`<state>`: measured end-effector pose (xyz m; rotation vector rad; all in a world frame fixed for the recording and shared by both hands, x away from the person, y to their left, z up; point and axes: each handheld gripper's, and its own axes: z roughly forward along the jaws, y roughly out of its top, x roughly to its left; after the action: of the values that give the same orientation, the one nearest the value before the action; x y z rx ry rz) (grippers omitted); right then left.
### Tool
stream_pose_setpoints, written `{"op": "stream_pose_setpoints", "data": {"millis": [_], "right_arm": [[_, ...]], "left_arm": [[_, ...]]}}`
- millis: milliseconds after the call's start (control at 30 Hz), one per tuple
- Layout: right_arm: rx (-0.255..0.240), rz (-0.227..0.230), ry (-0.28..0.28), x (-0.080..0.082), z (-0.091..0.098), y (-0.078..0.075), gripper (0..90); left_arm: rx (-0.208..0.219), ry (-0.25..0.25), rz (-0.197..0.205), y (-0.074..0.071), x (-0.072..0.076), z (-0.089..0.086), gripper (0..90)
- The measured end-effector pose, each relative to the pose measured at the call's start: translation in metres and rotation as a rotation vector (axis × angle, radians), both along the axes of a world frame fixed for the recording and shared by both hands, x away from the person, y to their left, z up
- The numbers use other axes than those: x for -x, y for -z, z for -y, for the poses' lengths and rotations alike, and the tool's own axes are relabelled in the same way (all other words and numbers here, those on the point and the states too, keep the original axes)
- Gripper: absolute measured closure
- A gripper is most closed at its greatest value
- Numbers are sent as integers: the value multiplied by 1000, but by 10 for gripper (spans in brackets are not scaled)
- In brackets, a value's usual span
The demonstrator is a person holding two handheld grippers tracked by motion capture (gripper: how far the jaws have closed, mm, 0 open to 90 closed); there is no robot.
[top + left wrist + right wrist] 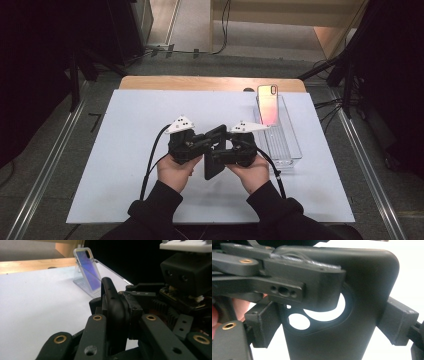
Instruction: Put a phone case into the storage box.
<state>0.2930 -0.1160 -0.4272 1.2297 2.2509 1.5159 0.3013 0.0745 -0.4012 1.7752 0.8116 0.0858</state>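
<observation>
A black phone case (pixel 214 161) is held above the white mat between both grippers, near the table's front middle. My left gripper (pixel 215 136) reaches in from the left and is shut on the case's thin wall by the camera cut-out; in the left gripper view the case (pixel 110 300) stands edge-on between that gripper's (pixel 112 315) jaws. My right gripper (pixel 216 157) comes from the right. In the right gripper view its (pixel 329 325) pads (pixel 398 325) sit against both long sides of the case (pixel 362 302), spanning its width.
A phone (pixel 267 104) with a pink iridescent back leans upright in a clear plastic tray (pixel 287 150) at the right back. The white mat (pixel 130 150) covers most of the wooden table (pixel 200 82). Dark stands and cables ring the table.
</observation>
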Motion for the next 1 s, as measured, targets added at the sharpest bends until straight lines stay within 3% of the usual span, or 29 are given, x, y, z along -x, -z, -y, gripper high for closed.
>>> {"op": "stream_pose_setpoints", "data": {"millis": [300, 567, 1000], "right_arm": [[14, -6, -2, -1, 1, 1, 125], [35, -25, 18, -6, 6, 6, 125], [47, -39, 71, -13, 22, 6, 125]], "left_arm": [[34, -8, -17, -11, -3, -7, 617], [76, 21, -123, -16, -15, -18, 502], [81, 34, -203, -15, -20, -41, 403]]}}
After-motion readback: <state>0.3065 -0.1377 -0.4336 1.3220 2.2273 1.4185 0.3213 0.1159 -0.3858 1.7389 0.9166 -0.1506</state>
